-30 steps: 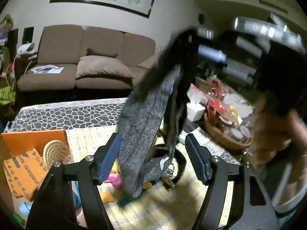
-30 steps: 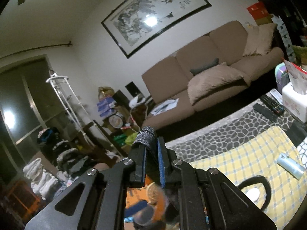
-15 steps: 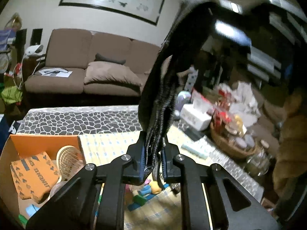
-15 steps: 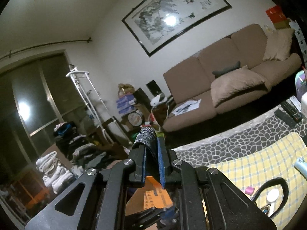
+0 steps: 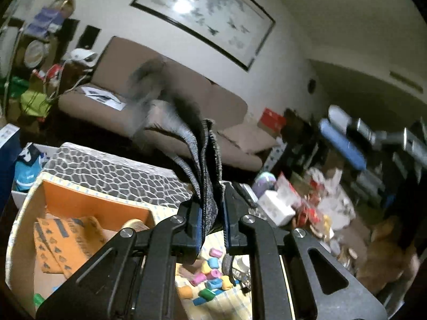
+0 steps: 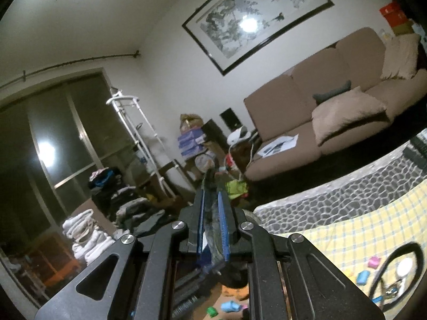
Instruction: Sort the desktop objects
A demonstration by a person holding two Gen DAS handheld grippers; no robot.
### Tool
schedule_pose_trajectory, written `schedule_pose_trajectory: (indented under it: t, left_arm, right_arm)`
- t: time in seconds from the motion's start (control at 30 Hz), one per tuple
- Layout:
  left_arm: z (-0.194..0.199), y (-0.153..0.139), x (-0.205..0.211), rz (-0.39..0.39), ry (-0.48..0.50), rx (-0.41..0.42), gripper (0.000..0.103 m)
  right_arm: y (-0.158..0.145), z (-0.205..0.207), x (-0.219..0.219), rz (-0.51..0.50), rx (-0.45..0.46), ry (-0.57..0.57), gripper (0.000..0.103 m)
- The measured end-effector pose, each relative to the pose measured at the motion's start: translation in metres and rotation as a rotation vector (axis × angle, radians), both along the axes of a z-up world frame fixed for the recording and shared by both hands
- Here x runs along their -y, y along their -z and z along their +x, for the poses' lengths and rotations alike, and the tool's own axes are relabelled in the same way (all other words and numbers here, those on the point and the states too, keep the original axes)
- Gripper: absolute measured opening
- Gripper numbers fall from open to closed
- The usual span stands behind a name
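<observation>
My left gripper [image 5: 210, 213] is shut on a grey knitted fabric pouch [image 5: 205, 165], which stands up from the jaws, high above the table. My right gripper [image 6: 212, 229] is nearly shut, and a dark blurred piece shows between its blue pads; I cannot tell whether it is gripped. In the left wrist view the other gripper shows as a blur at the upper right with its blue pad [image 5: 341, 144]. Small coloured foam blocks [image 5: 210, 277] lie on the yellow checked cloth [image 6: 347, 229]. An open cardboard box [image 5: 80, 202] holds orange packets [image 5: 61, 237].
A black cable loop [image 6: 400, 264] and a white round item lie on the cloth. A tissue box [image 5: 275, 208] and snack packets stand at the table's right. A brown sofa [image 6: 333, 101] is behind. Folded laundry [image 6: 88, 229] lies on the floor at left.
The left gripper has lifted and tilted with the pouch in it. The right gripper's view has swung left, and the fabric that stood above its jaws no longer sticks up there.
</observation>
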State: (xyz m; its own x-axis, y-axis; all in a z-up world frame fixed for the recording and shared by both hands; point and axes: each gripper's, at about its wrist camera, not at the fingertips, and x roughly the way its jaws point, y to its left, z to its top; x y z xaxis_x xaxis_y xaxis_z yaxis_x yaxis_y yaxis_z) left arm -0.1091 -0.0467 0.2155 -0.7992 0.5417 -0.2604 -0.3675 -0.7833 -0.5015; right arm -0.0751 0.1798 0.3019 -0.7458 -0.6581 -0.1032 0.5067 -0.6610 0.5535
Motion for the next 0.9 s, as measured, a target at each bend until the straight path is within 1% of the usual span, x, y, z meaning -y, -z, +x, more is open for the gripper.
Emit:
schedule_pose_trajectory:
  t: [0.13, 0.2, 0.23, 0.27, 0.3, 0.33, 0.4, 0.5, 0.7, 0.77, 0.9]
  left_arm:
    - [0.000, -0.006, 0.034, 0.055, -0.029, -0.012, 0.011]
    - [0.001, -0.008, 0.049, 0.087, -0.034, -0.016, 0.011]
    - [0.001, -0.009, 0.055, 0.096, -0.039, -0.015, 0.011]
    - [0.001, -0.009, 0.062, 0.101, -0.047, -0.015, 0.011]
    - [0.001, -0.009, 0.065, 0.103, -0.052, -0.014, 0.011]
    - [0.000, -0.009, 0.070, 0.108, -0.056, -0.012, 0.011]
    - [0.002, -0.009, 0.081, 0.119, -0.064, -0.008, 0.011]
    - [0.002, -0.008, 0.092, 0.133, -0.080, -0.001, 0.011]
    - [-0.005, 0.004, 0.112, 0.175, -0.097, 0.040, 0.011]
    - [-0.008, 0.007, 0.115, 0.192, -0.085, 0.052, 0.011]
    - [-0.009, 0.009, 0.111, 0.207, -0.061, 0.061, 0.011]
  right_arm:
    - [0.010, -0.009, 0.023, 0.033, 0.030, -0.025, 0.012]
    - [0.020, -0.016, 0.036, 0.084, 0.063, -0.032, 0.023]
    - [0.026, -0.017, 0.038, 0.101, 0.070, -0.030, 0.038]
    - [0.032, -0.020, 0.042, 0.133, 0.078, -0.024, 0.051]
    - [0.040, -0.023, 0.048, 0.176, 0.086, -0.014, 0.053]
    - [0.049, -0.027, 0.054, 0.218, 0.092, -0.010, 0.054]
    - [0.067, -0.034, 0.063, 0.266, 0.128, -0.018, 0.054]
    - [0.092, -0.046, 0.082, 0.305, 0.189, -0.052, 0.054]
    - [0.121, -0.053, 0.120, 0.374, 0.230, -0.128, 0.054]
    - [0.130, -0.054, 0.132, 0.396, 0.237, -0.152, 0.055]
    - [0.140, -0.064, 0.151, 0.436, 0.244, -0.158, 0.055]
